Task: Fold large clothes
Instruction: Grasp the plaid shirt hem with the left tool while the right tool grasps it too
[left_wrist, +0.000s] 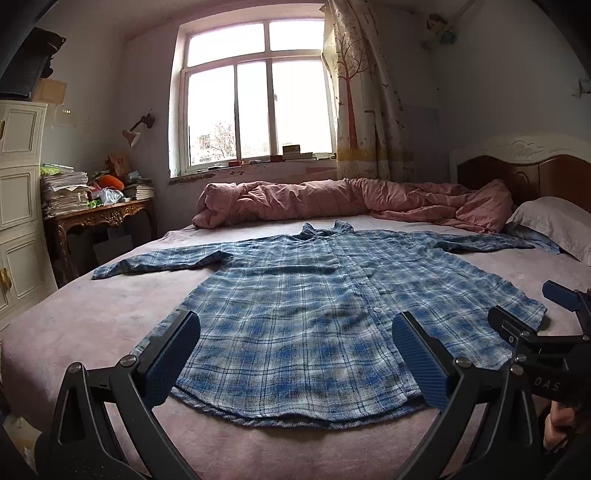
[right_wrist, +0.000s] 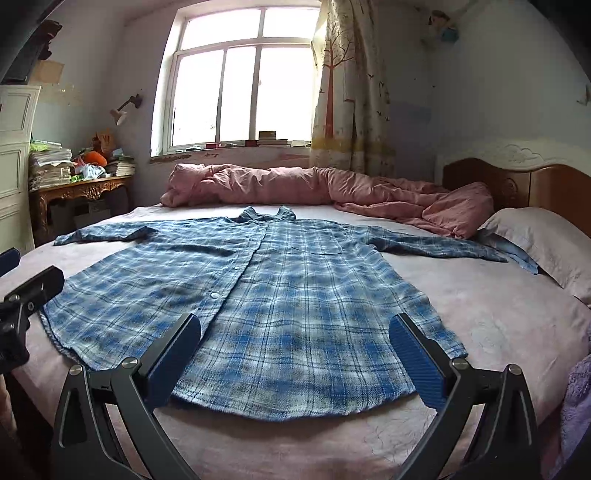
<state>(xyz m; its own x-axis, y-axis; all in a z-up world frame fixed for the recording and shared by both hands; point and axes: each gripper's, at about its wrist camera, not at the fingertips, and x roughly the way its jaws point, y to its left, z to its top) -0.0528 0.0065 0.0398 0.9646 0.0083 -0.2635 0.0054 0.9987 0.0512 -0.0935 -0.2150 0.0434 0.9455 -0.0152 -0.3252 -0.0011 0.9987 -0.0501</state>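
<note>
One shirt (left_wrist: 314, 310); two spread grippers (left_wrist: 295, 354)

Daylight from overexposed window (left_wrist: 258, 96) at back, panes blown out. Room dim, soft shadows on bed (left_wrist: 92, 325). Strong fisheye bending, dark vignette corners. Focus sharp.

I've got a large blue-and-white plaid button-up shirt (left_wrist: 325, 314) (right_wrist: 266, 295) spread flat and face-up on the bed. It's buttoned, both sleeves stretched out sideways, collar away from me, hem nearest.
</note>
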